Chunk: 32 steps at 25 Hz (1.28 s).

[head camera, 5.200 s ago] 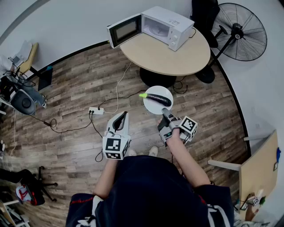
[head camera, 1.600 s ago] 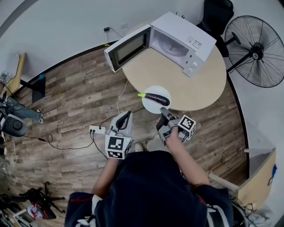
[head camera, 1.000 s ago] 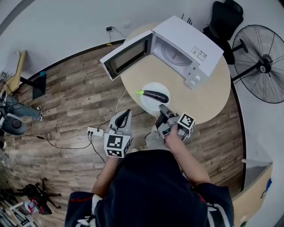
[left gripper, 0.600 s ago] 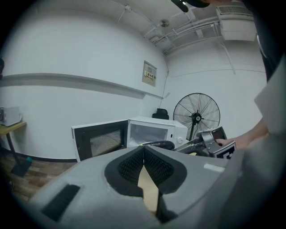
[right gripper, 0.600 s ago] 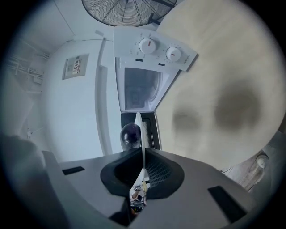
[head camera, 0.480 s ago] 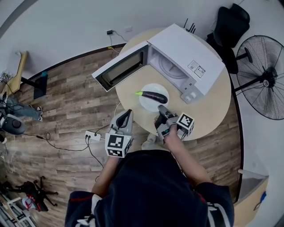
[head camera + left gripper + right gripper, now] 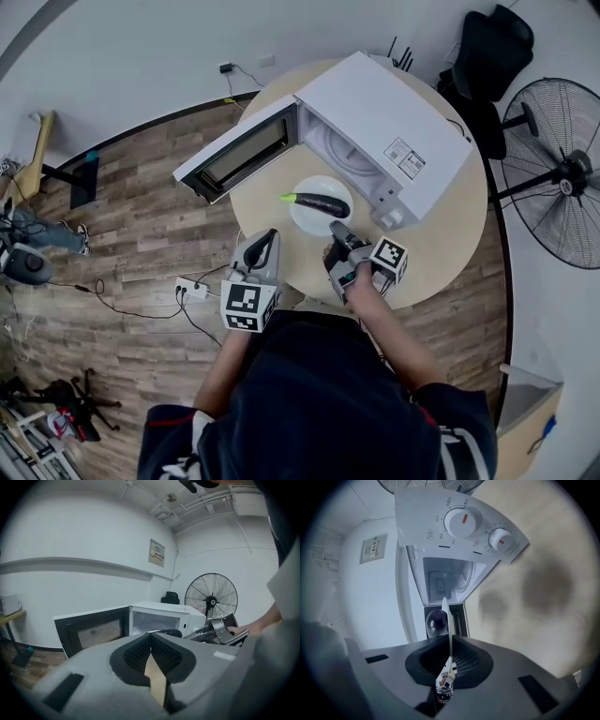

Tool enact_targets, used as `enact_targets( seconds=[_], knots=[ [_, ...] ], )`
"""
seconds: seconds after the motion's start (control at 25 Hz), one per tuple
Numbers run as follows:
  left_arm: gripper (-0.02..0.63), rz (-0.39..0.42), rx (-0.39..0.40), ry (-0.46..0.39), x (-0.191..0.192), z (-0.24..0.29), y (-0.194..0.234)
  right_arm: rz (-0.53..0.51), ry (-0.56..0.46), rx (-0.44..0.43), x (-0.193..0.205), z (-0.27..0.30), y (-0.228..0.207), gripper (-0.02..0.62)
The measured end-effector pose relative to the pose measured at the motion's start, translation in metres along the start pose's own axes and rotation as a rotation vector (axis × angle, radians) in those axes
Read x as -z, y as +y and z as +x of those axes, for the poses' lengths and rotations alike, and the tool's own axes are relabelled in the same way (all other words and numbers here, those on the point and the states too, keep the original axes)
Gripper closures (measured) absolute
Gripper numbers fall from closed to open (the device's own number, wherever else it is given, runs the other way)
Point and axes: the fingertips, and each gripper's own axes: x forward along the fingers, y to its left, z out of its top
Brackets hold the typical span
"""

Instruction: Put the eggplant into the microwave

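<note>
Eggplant first, the long dark purple one with the green stem: in yet?

Not in. Starting at the right gripper: pinched tight on the near rim of a round white plate, seen edge-on between the jaws in the right gripper view. Lying across that plate, stem toward the door side. Poised over the near-left part of the round pale wooden table, just before the oven's mouth. Resting on the top or held clear of it, impossible to say.

And the left gripper?

Closed, with nothing between the jaws. Held at the table's near-left edge, just beside the right. No part in the carry, by the look of it.

Beyond the plate?

White microwave toward the table's far edge, with only a turntable showing inside. Glass-windowed door wide open to the left, out past the table edge. Farther off, a black standing fan on the floor to the right.

So how far along?

Roughly the last stretch, at a guess. Done: door open, plate gripped, load at the opening. Left: sliding plate and eggplant in onto the turntable, letting go, backing out. Closing the door perhaps, though not asked for.
</note>
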Motion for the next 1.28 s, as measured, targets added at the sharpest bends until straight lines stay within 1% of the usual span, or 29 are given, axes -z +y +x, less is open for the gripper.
enact_targets(
  seconds=[0.08, 0.24, 0.48, 0.56, 0.68, 0.84, 1.04, 1.16, 1.28],
  knots=[
    [0.589, -0.004, 0.006, 0.008, 0.002, 0.006, -0.002, 0.001, -0.005, 0.005, -0.007, 0.002, -0.001, 0.574],
    [0.589, -0.009, 0.023, 0.020, 0.000, 0.021, -0.006, 0.015, -0.014, -0.015, -0.020, 0.007, -0.004, 0.574],
    [0.589, 0.024, 0.067, 0.036, -0.002, 0.040, -0.005, 0.039, -0.046, 0.000, -0.030, 0.013, -0.004, 0.574],
    [0.589, 0.030, 0.087, 0.042, -0.003, 0.047, -0.001, 0.050, -0.062, -0.008, -0.033, 0.018, -0.004, 0.574],
    [0.589, 0.034, 0.128, 0.051, -0.005, 0.059, 0.006, 0.067, -0.098, -0.017, -0.038, 0.026, -0.005, 0.574],
    [0.589, 0.044, 0.191, 0.060, -0.009, 0.078, 0.017, 0.069, -0.149, 0.008, -0.042, 0.035, -0.005, 0.575],
    [0.589, 0.097, 0.281, 0.074, -0.012, 0.099, 0.032, 0.101, -0.230, 0.012, -0.046, 0.048, -0.009, 0.574],
    [0.589, 0.089, 0.315, 0.079, -0.016, 0.110, 0.045, 0.133, -0.271, -0.003, -0.049, 0.058, -0.013, 0.574],
    [0.589, 0.097, 0.348, 0.092, -0.017, 0.120, 0.055, 0.150, -0.318, 0.006, -0.054, 0.066, -0.015, 0.574]
  ],
)
